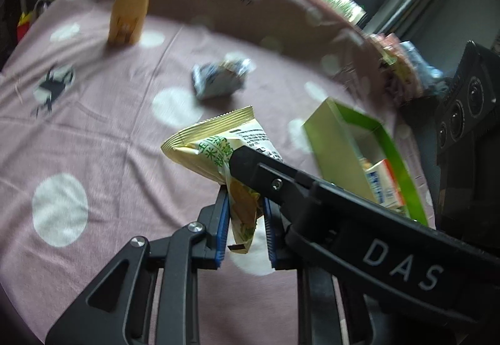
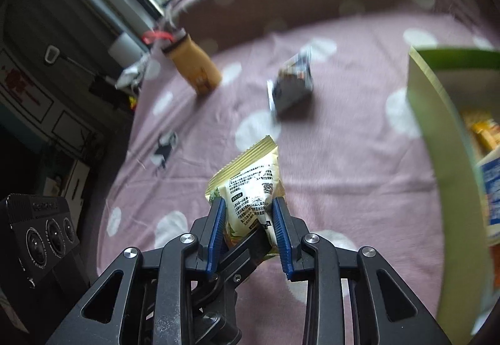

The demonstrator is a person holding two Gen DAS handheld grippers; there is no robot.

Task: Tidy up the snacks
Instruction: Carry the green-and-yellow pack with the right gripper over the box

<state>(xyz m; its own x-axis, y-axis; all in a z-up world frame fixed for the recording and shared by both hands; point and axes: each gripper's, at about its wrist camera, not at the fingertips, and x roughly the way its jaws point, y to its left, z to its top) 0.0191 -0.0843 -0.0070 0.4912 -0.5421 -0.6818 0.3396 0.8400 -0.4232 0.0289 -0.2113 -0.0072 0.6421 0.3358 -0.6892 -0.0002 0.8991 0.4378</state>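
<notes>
Left wrist view: my left gripper (image 1: 243, 223) had its blue pads clamped on the lower end of a pale yellow foil snack packet with green print (image 1: 218, 142), lifted above the mauve white-dotted cloth (image 1: 93, 132); my right gripper's black finger crossed over the same packet. Beyond lay a crumpled silver-blue wrapper (image 1: 218, 79), an upright tan bottle (image 1: 129, 11), and to the right a green open cardboard box (image 1: 343, 151) holding other snacks. Right wrist view: my right gripper (image 2: 250, 226) pinched the packet (image 2: 253, 185) from both sides, the box (image 2: 437, 139) standing near on the right.
</notes>
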